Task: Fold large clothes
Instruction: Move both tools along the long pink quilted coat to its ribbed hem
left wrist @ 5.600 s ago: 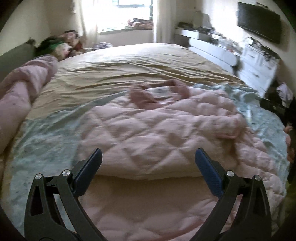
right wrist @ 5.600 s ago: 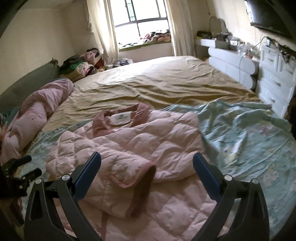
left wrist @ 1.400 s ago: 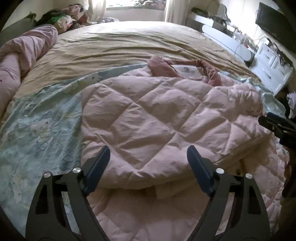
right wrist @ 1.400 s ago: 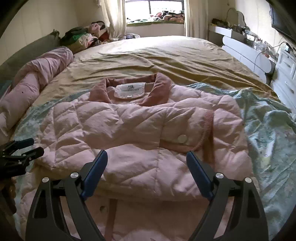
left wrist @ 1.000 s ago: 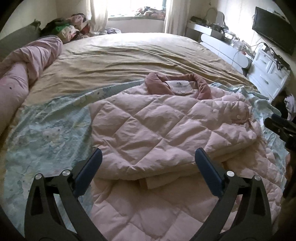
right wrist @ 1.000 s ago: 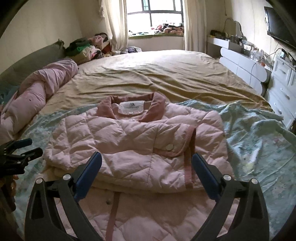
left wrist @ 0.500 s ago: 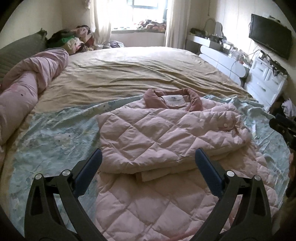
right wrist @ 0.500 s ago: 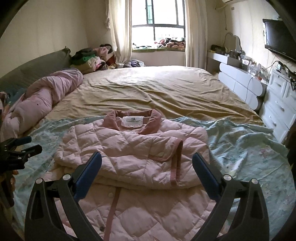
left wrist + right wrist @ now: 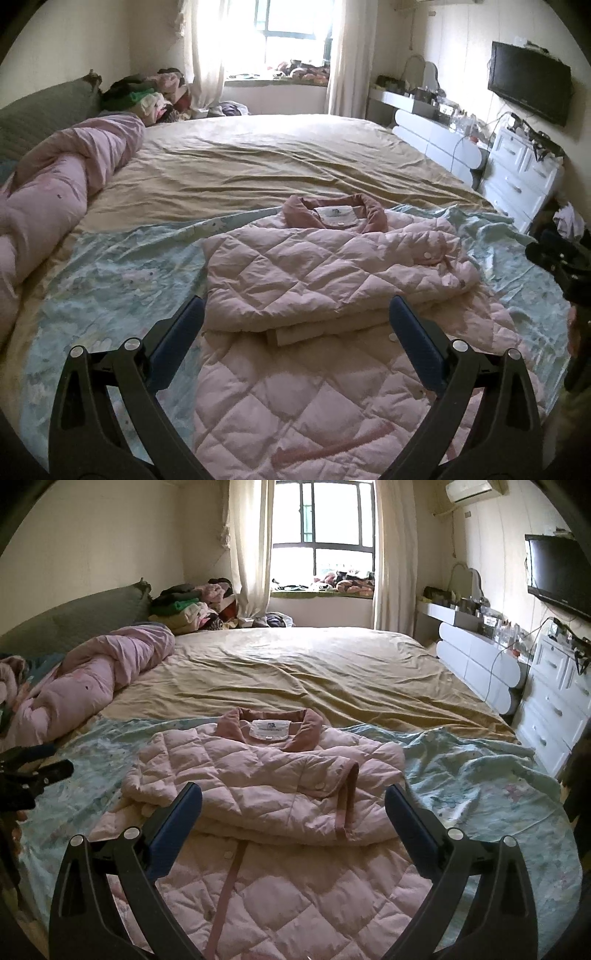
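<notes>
Left tool (image 9: 295, 317) and right tool (image 9: 293, 801) spread, empty, above pink jacket (image 9: 266, 775), air conditioner (image 9: 471, 491) in right view only

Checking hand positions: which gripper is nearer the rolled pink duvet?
Left. The left gripper hangs on the side of the jacket where the duvet lies; the right gripper is across the jacket, toward the dresser.
</notes>
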The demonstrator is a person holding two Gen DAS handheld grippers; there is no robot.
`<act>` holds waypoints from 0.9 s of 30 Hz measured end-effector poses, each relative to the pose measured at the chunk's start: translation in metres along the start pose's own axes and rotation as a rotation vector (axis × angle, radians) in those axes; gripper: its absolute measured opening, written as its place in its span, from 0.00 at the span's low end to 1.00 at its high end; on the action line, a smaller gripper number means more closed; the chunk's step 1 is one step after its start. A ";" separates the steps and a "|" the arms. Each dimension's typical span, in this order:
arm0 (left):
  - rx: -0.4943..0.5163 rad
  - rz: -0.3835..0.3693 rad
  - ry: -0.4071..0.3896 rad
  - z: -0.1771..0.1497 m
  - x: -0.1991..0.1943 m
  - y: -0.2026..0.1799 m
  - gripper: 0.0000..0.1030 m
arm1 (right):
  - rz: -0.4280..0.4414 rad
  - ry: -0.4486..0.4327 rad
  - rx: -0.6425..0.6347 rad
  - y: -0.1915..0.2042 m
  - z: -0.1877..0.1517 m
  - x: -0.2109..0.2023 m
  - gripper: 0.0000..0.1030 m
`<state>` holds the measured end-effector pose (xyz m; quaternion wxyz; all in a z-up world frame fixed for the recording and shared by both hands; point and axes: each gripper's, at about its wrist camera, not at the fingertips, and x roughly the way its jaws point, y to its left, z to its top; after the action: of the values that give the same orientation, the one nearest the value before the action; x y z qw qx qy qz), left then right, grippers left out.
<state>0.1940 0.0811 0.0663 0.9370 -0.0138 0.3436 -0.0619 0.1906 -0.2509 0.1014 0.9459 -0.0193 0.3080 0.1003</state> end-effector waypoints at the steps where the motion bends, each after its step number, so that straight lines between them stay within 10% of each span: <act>1: -0.005 -0.003 -0.005 -0.002 -0.003 0.001 0.91 | 0.001 -0.003 -0.005 0.001 -0.001 -0.004 0.96; 27: -0.004 0.042 -0.021 -0.070 -0.059 -0.003 0.91 | -0.044 0.031 -0.036 -0.008 -0.059 -0.061 0.96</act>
<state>0.1039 0.0871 0.0510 0.9417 -0.0092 0.3338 -0.0412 0.1096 -0.2760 0.0890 0.9426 -0.0444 0.3200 0.0848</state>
